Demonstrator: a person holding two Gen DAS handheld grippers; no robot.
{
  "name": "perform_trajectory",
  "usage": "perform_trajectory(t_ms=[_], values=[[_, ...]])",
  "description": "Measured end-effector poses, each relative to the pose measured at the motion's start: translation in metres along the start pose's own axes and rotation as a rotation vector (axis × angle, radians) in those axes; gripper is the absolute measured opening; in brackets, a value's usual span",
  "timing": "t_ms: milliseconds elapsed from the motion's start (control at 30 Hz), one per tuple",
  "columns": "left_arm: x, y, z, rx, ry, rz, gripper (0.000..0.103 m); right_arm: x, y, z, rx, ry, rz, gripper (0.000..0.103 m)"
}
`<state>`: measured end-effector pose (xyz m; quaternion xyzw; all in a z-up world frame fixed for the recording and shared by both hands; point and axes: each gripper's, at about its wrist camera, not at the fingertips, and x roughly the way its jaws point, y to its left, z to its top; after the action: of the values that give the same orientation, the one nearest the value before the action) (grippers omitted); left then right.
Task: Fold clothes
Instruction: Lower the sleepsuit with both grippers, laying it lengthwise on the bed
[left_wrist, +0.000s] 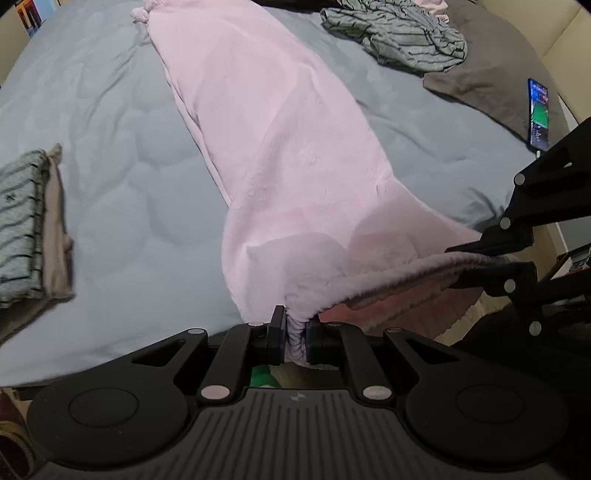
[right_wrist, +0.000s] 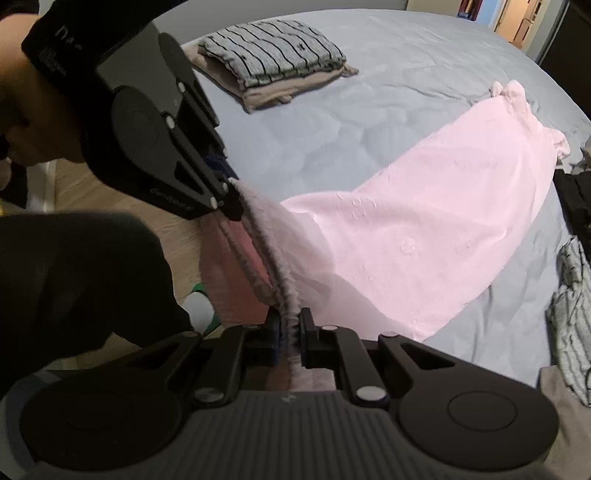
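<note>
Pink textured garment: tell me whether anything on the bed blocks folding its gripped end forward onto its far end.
Nothing visible does. The pink textured garment lies lengthwise on the grey quilted bed cover. The left gripper and right gripper pinch its near end. The folded striped stack sits aside.

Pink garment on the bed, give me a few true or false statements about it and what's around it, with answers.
1. Both grippers, left gripper and right gripper, pinch the pink garment. True.
2. The pink garment is already folded into a square. False: it lies stretched out long across the bed.
3. A striped folded garment tops a small stack. True.
4. The phone has a dark screen. False: its screen is lit.
</note>
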<state>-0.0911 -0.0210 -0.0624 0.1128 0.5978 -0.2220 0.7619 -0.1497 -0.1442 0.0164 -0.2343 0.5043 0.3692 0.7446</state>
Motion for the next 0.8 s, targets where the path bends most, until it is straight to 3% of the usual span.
perform_trajectory(t_ms=[167, 333, 467, 600, 800], values=[[0.029, 0.001, -0.017, 0.012, -0.094, 0.023, 0.007, 0.032, -0.003, -0.018, 0.023, -0.051, -0.037, 0.011], [0.038, 0.015, -0.029, -0.073, -0.195, 0.021, 0.007, 0.042, -0.002, -0.029, 0.075, -0.133, -0.052, 0.011], [0.024, -0.006, -0.05, -0.073, -0.255, 0.05, 0.007, 0.039, 0.016, -0.044, 0.035, -0.2, -0.141, 0.011], [0.009, -0.027, -0.071, -0.07, -0.314, 0.08, 0.007, 0.027, 0.038, -0.064, 0.081, -0.243, -0.202, 0.011], [-0.036, -0.062, -0.096, -0.013, -0.385, 0.102, 0.007, -0.02, 0.084, -0.076, 0.089, -0.31, -0.305, 0.011]])
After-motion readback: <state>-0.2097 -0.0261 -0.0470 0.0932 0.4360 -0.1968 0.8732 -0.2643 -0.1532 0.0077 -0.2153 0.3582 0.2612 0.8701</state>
